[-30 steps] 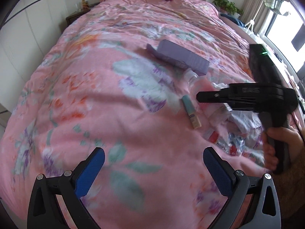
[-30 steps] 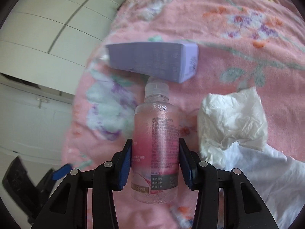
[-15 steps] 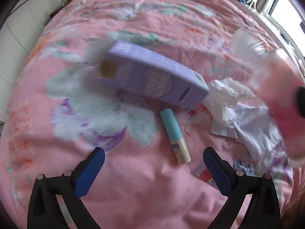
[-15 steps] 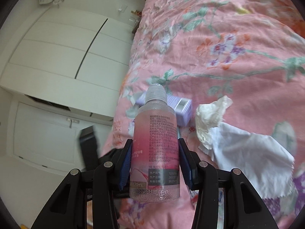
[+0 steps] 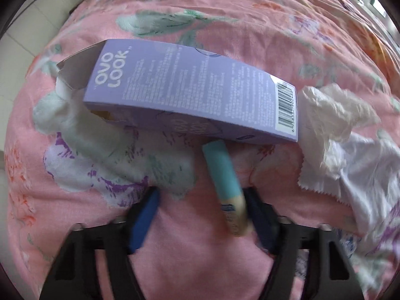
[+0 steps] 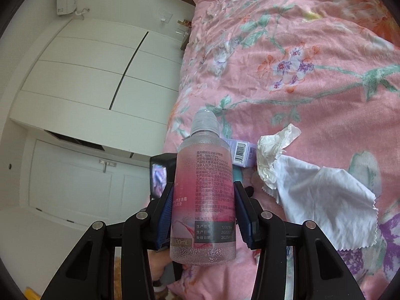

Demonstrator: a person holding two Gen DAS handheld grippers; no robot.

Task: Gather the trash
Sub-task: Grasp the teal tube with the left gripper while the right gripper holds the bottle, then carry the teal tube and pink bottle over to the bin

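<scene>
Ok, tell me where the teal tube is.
In the left wrist view the teal tube lies on the pink quilt, just below the purple box, between the left gripper fingers.

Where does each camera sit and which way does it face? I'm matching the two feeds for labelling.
Left wrist: on the left hand-held gripper, facing steeply down at the bed; its jaws, just closing, straddle a teal tube below the purple box.
Right wrist: on the right hand-held gripper, clamping a pink bottle, facing across the bed toward white cupboards; the other gripper and a hand show.
Shared: box, crumpled tissue, white cloth.
</scene>
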